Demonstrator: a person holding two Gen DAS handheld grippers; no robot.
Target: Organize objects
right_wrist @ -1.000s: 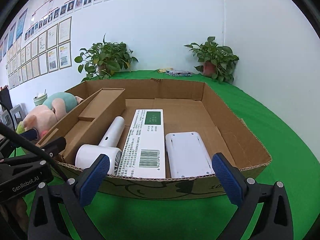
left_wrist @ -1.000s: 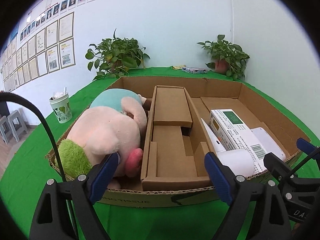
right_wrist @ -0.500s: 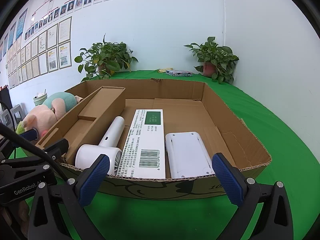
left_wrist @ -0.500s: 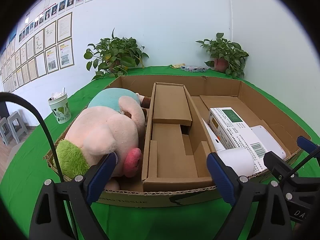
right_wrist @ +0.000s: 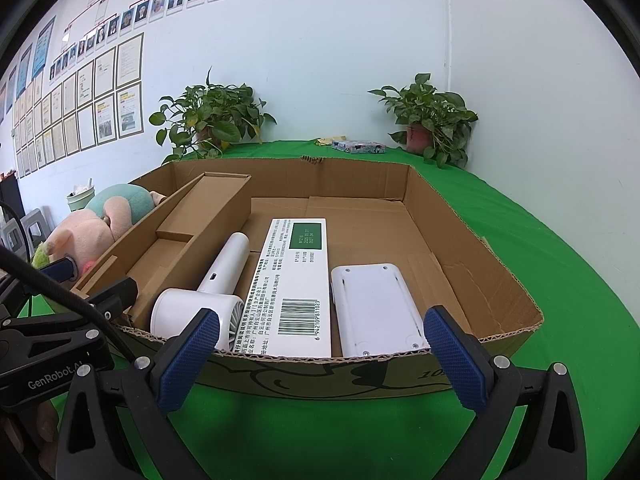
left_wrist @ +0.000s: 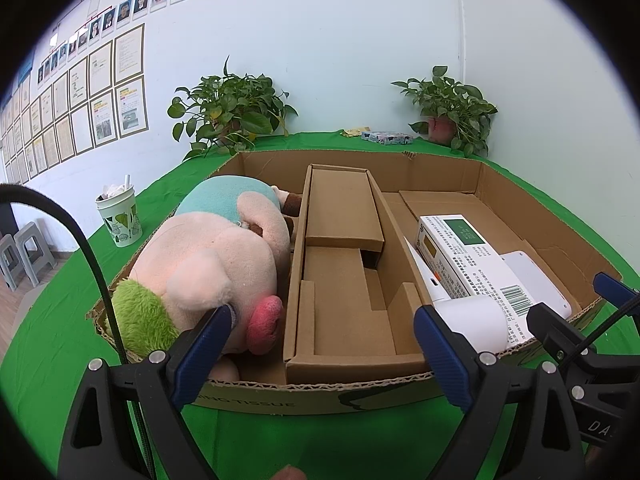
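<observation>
A large open cardboard box [left_wrist: 520, 208] [right_wrist: 452, 240] sits on the green table. Inside, a pink plush toy [left_wrist: 208, 264] [right_wrist: 92, 232] lies at the left, a brown cardboard insert [left_wrist: 344, 264] [right_wrist: 184, 232] in the middle, then a white hair dryer [right_wrist: 216, 280] [left_wrist: 468, 316], a white carton with a barcode [right_wrist: 298, 280] [left_wrist: 472, 256] and a flat white device [right_wrist: 372, 308] [left_wrist: 536, 276]. My left gripper [left_wrist: 320, 344] is open and empty at the box's front edge, facing the insert. My right gripper [right_wrist: 320, 352] is open and empty at the front edge, facing the carton.
A paper cup [left_wrist: 119, 216] stands on the table left of the box. Two potted plants [left_wrist: 232, 112] [left_wrist: 452, 108] and a small patterned box [left_wrist: 386, 137] stand at the back by the wall. Grey stools [left_wrist: 24, 248] stand beyond the table's left edge.
The left gripper has drawn back slightly from the box. The right gripper and the objects have not visibly moved.
</observation>
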